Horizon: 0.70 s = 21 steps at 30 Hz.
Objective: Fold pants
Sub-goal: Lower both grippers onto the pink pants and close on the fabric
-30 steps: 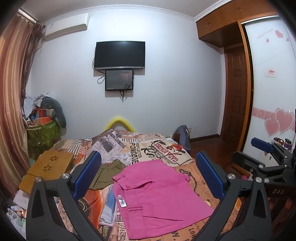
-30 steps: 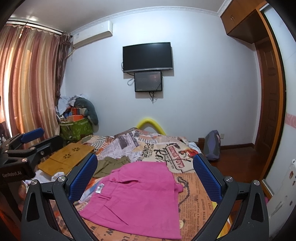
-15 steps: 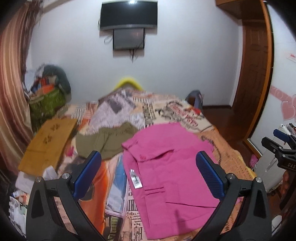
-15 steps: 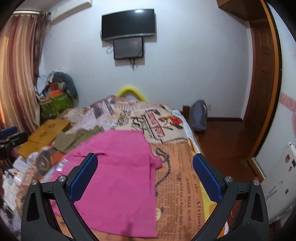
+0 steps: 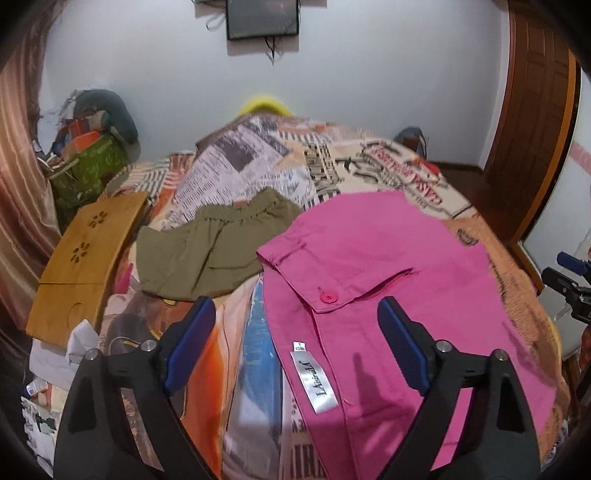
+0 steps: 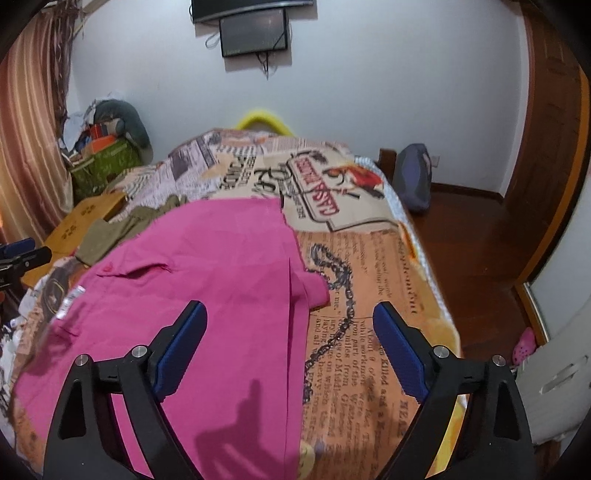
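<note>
**Pink pants spread flat on bed, both claws closing above**

Spread across a bed (image 5: 369, 162) under a newspaper-print cover: pink pants (image 5: 388, 280), lying flat, waistband and pink button (image 5: 328, 296) toward the left claw's side, white brand label (image 5: 317, 380) at the near edge. Just beside, on the far left: olive shorts (image 5: 218, 243), elastic waist up, one corner tucked under the pink cloth. Further left, along the bed's edge: a wooden lap tray (image 5: 85, 258) with cut-out flower shapes, loose papers in front of it. In the corner by the curtain: a green bag (image 6: 107, 166) heaped full with boxes and clothing, contents too jumbled to tell apart. On the floor against the far wall: a dark backpack (image 6: 415, 177). On the wall above: a small screen (image 6: 254, 31).

Left claw (image 5: 295, 339) hovering over the waistband edge, jaws apart and closing, touching nothing. Right claw (image 6: 290, 347) over the pants' right edge, jaws likewise apart and closing, clear of the cloth. Shadows of both on the fabric.
</note>
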Available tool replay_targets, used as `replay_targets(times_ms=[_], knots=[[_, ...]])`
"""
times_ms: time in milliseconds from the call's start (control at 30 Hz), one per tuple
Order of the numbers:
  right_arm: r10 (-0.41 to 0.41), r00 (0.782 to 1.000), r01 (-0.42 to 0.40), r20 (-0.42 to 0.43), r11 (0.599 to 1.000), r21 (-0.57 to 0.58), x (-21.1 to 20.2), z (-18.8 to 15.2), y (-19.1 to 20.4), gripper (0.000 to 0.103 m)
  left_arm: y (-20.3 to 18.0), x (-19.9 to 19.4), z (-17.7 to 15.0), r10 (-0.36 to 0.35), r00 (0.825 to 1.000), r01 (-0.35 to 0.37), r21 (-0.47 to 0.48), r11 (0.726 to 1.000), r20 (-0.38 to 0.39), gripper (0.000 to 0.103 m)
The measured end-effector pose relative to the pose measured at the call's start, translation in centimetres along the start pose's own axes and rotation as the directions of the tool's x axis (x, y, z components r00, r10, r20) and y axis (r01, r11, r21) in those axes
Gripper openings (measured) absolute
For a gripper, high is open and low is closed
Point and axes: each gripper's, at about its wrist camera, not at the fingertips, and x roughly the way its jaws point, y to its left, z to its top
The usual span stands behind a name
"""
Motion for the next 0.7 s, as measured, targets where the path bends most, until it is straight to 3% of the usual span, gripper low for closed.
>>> replay_targets(times_ms=[233,367,500,633,700], knots=[[0.048,0.995,-0.050,-0.092,0.999,-0.014,4.4,-0.1,-0.4,0.071,-0.6,5.5,-1.4,-0.049,0.987,0.056,0.043,0.997,-0.152,0.052],[0.068,0.992,-0.072,-0.105,0.997,-0.035,5.5,0.0,-0.3,0.067,-0.5,6.9,-2.0,-0.085,0.975,0.092,0.023,0.996,-0.206,0.050],[0.111,0.983,-0.116,-0.147,0.993,-0.027,6.8,0.0,-0.7,0.049,-0.6,7.6,-2.0,-0.133,0.964,0.137,0.001,0.991,-0.231,0.041],[0.161,0.969,-0.164,-0.186,0.986,-0.002,7.7,-0.1,-0.9,0.038,-1.0,8.1,-1.7,-0.170,0.953,0.173,-0.009,0.985,-0.251,0.036],[0.174,0.964,-0.179,-0.202,0.984,-0.007,8.1,-0.1,-0.7,0.038,-1.0,8.4,-1.5,-0.183,0.947,0.185,-0.017,0.983,-0.264,0.035]])
